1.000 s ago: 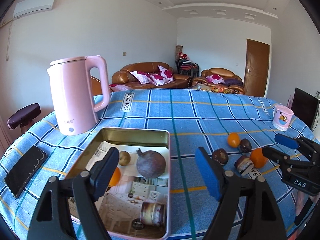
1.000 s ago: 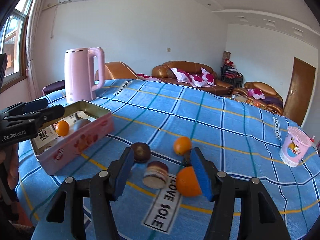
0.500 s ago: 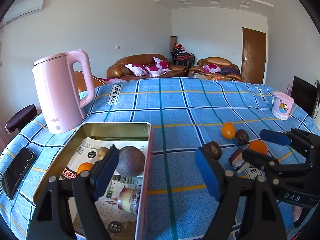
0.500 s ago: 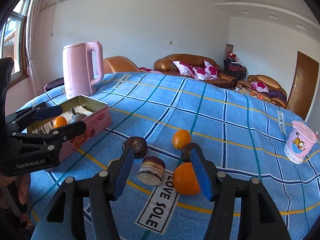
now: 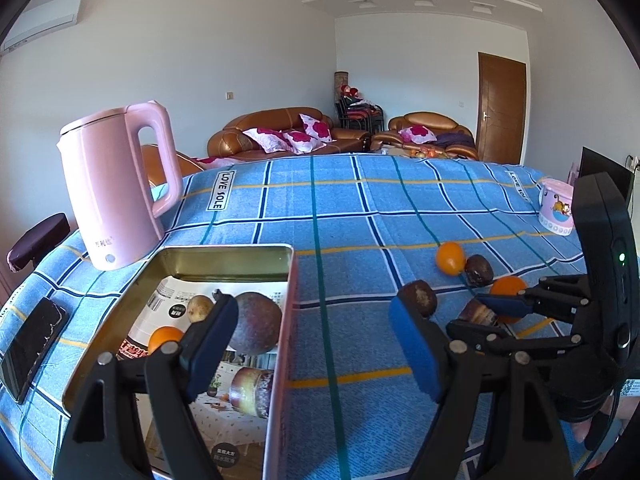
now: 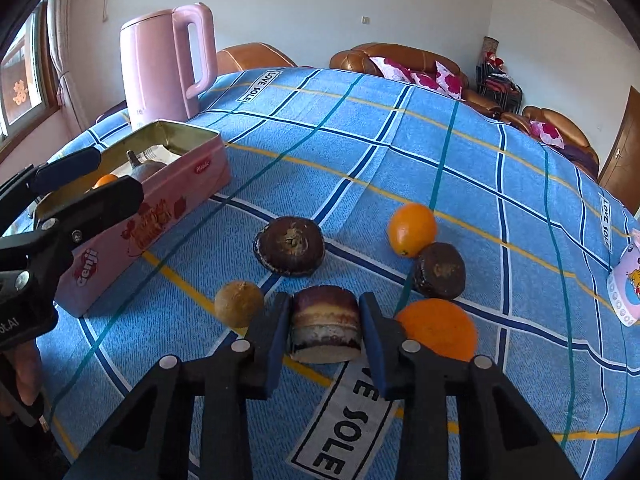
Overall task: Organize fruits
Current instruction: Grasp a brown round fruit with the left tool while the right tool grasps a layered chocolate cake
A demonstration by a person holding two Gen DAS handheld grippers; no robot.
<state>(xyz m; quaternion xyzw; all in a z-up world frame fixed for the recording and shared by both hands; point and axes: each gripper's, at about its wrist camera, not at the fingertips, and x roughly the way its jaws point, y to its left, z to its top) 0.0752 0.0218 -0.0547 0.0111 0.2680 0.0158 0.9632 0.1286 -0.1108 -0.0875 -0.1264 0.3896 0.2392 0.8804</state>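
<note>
My right gripper (image 6: pixel 324 328) is shut on a layered purple-and-cream cut fruit piece (image 6: pixel 324 326) resting on the blue tablecloth. Around it lie a small brown fruit (image 6: pixel 239 304), a dark round fruit (image 6: pixel 290 246), another dark fruit (image 6: pixel 439 270) and two oranges (image 6: pixel 412 229) (image 6: pixel 438 328). The pink tin (image 5: pixel 224 258) holds a large purple fruit (image 5: pixel 254 328), an orange (image 5: pixel 164 338), a small brown fruit (image 5: pixel 199 307) and a cut piece (image 5: pixel 250 390). My left gripper (image 5: pixel 314 346) is open and empty over the tin's right edge.
A pink kettle (image 5: pixel 114 188) stands behind the tin. A black phone (image 5: pixel 30 344) lies at the table's left edge. A pink cartoon cup (image 5: pixel 556 210) stands at the far right. Sofas and a door are behind the table.
My right gripper dropped forward and closed on the layered cut fruit piece. My left gripper drifted right, from over the tin's middle to its right edge.
</note>
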